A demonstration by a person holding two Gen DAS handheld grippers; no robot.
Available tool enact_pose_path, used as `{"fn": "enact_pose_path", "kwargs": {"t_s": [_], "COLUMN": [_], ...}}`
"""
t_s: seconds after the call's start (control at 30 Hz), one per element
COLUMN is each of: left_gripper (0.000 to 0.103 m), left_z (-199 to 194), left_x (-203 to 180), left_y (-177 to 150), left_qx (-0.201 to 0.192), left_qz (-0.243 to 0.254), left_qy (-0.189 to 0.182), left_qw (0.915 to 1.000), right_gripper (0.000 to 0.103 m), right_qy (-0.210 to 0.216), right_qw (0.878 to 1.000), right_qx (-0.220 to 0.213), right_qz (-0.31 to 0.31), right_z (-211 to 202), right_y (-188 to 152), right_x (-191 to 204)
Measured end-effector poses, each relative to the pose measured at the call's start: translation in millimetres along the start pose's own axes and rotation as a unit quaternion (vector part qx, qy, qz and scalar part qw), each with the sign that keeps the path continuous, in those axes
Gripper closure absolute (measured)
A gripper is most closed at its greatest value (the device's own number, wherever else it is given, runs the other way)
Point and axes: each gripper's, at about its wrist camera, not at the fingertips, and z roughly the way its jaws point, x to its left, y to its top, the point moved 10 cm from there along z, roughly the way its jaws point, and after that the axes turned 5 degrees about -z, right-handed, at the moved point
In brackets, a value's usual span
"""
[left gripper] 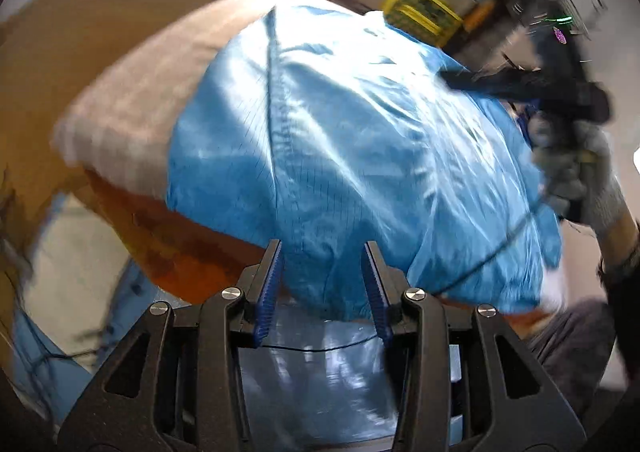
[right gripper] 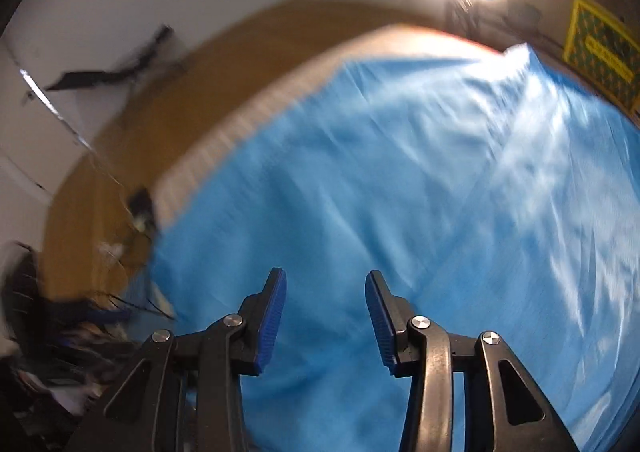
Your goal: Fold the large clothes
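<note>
Lying spread over the table [left gripper: 120, 120], blue garment [left gripper: 340, 140]. Left gripper [left gripper: 323, 256] hovering at its 6 o'clock hem, jaws apart; right gripper [right gripper: 326, 288] likewise, holding nothing. Needing a full hem bite before lifting, probably.

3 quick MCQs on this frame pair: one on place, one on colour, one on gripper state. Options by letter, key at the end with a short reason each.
1. Where does the garment lie?
A. on the padded table
B. on the floor
C. on a hanger

2. What colour is the garment?
A. red
B. light blue
C. black

3. How do the jaws of the left gripper and right gripper stand?
A. both shut on cloth
B. left shut, right open
C. both open

Key:
1 A, the cloth is spread over the pale padded top.
2 B, shiny light blue in both views.
3 C, a clear gap shows between each pair of blue pads, nothing pinched.
</note>
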Motion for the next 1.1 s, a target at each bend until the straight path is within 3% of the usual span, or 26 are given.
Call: {"fn": "enact_pose_path", "kwargs": {"t_s": [0.1,0.17,0.3,0.43,0.6,0.7,0.8,0.93,0.97,1.0,1.03,1.07,1.1], "left_gripper": [0.063,0.063,0.062,0.062,0.062,0.062,0.062,0.062,0.070,0.079,0.095,0.096,0.098], "left_z": [10,15,22,37,47,52,59,65,66,65,64,63,60], "left_x": [5,5,13,33,29,22,23,23,23,21,18,15,13], "left_y": [-2,-2,-2,-12,-10,-7,-9,-13,-13,-13,-13,-14,-13], "left_qx": [-0.007,-0.004,-0.012,0.014,0.019,0.014,0.019,0.030,0.029,0.027,0.028,0.028,0.023], "left_qz": [-0.012,-0.031,0.005,-0.032,-0.024,-0.015,-0.010,-0.021,-0.016,-0.009,0.000,0.009,0.015], "left_qy": [0.009,-0.012,0.007,-0.013,-0.024,-0.022,-0.023,-0.044,-0.043,-0.043,-0.041,-0.034,-0.029], "left_qw": [0.9999,0.9994,0.9999,0.9993,0.9992,0.9995,0.9995,0.9984,0.9985,0.9987,0.9988,0.9990,0.9992], "right_gripper": [0.059,0.060,0.059,0.059,0.059,0.059,0.048,0.049,0.051,0.061,0.073,0.079,0.094], "right_qy": [0.021,0.028,0.032,-0.002,0.014,-0.003,-0.022,-0.044,-0.046,-0.052,-0.060,-0.066,-0.063], "right_qw": [0.999,0.999,0.998,1.000,0.998,0.998,0.998,0.996,0.996,0.996,0.996,0.995,0.996], "right_qx": [-0.032,-0.041,-0.044,-0.016,-0.002,0.025,0.040,0.063,0.061,0.058,0.062,0.063,0.062], "right_qz": [-0.017,-0.017,0.011,0.023,0.062,0.065,0.050,0.051,0.051,0.046,0.039,0.033,0.031], "right_z": [-8,0,32,81,131,154,169,192,194,195,196,197,197], "right_y": [37,50,82,102,111,113,117,111,112,114,115,116,116], "right_x": [29,42,49,40,31,27,26,16,16,15,15,15,16]}}
